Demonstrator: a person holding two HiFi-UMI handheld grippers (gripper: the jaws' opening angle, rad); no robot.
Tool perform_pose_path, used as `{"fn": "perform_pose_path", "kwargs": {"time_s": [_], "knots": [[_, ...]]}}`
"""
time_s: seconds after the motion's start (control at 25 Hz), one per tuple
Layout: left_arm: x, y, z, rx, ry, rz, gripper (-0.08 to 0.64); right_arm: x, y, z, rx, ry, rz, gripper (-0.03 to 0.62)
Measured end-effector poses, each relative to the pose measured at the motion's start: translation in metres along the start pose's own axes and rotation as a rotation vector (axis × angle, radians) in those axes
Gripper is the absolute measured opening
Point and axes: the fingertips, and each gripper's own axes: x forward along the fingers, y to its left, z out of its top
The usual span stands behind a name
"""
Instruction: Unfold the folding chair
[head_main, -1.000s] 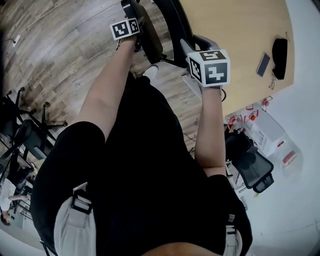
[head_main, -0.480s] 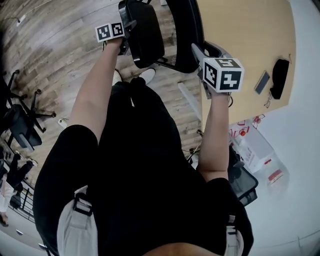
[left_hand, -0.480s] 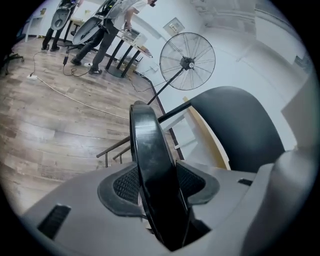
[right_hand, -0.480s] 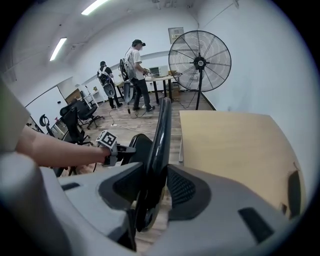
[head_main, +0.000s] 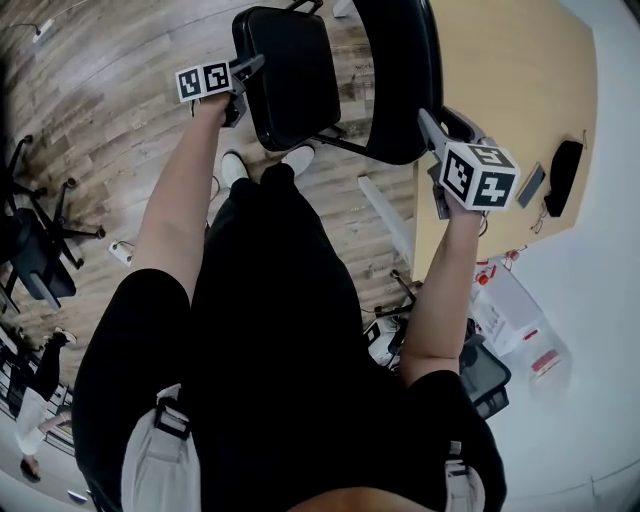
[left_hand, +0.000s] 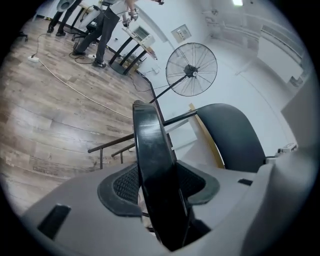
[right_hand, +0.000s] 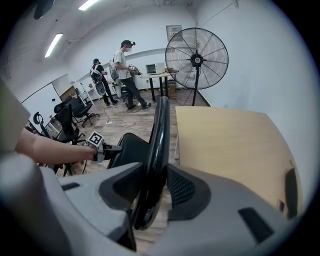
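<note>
2 clamps: L gripper (head_main: 248, 69) on seat (head_main: 292, 80), R gripper (head_main: 428, 124) on backrest (head_main: 398, 75).

In the upper right of your head view sits a pale wooden tabletop (head_main: 510, 70), with a dark flat phone (head_main: 531, 186) and a black pouch (head_main: 566, 172) near its right edge. A tall black wire-cage fan (right_hand: 196, 58) stands top centre in your right gripper view (a person in a pale shirt (right_hand: 122, 67) stands left of it).

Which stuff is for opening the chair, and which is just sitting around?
For the job: chair seat, held in the left gripper; chair backrest, held in the right gripper.
Lying about: table, phone, black pouch, fan, office chairs.
</note>
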Motion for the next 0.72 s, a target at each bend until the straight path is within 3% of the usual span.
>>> {"fn": "perform_pose_path", "kwargs": {"time_s": [0.72], "knots": [[-0.034, 0.101, -0.014, -0.064, -0.021, -0.153, 0.21, 0.034, 0.019, -0.012, 0.047, 0.055, 0.059, 0.143]]}}
